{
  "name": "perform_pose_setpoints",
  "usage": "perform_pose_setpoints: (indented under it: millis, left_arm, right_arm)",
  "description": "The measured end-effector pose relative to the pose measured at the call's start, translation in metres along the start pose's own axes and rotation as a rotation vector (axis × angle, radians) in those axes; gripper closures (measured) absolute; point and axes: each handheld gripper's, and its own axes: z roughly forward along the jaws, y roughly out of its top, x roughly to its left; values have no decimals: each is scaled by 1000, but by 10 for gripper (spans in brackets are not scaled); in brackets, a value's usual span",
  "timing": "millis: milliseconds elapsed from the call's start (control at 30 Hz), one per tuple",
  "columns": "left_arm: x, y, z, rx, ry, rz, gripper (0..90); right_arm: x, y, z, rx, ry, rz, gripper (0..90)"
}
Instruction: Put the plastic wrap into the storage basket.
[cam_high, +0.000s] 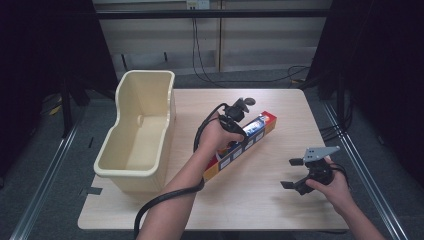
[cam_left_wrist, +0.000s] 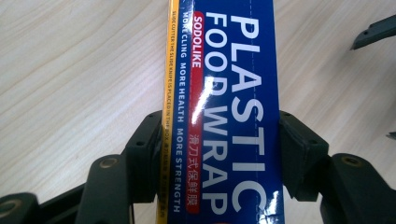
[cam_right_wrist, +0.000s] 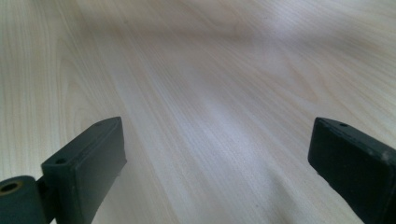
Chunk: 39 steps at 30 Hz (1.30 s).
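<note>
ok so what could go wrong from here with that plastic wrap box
1. The left gripper clamps the long plastic wrap box across its narrow width, at one spot along its length, so the free ends could swing or the box could twist in the jaws.
2. The cream bin stands close beside it; a tilted box could strike its rim.
3. The right gripper hangs open over bare table, giving no support if the box slips.

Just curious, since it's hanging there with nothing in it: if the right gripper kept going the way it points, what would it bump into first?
Probably the bare light wooden table; the open right gripper tilts down toward it.
</note>
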Motion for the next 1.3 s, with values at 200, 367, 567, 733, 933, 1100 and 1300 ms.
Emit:
perform_pose_setpoints:
  millis: [200,367,567,733,933,1100,1300]
  left_arm:
    - [3,-2,-16,7,4,-18,412]
    - [5,-2,-32,18,7,-33,411]
    - [6,-3,-48,17,21,-62,412]
    - [8,-3,-63,17,23,-84,413]
    - [10,-4,-76,9,25,-98,412]
    - [10,-5,-89,1,34,-123,412]
    - [13,-7,-102,8,43,-133,412]
  right_arm:
    - [0,0,0,-6,4,-1,30]
    - [0,0,1,-5,5,-3,29]
    - [0,1,0,-11,1,-4,29]
    - [1,1,1,-8,7,-5,29]
    - [1,2,1,-5,7,-3,28]
    - [1,2,1,-9,2,-1,28]
    - [1,2,0,-10,1,-4,29]
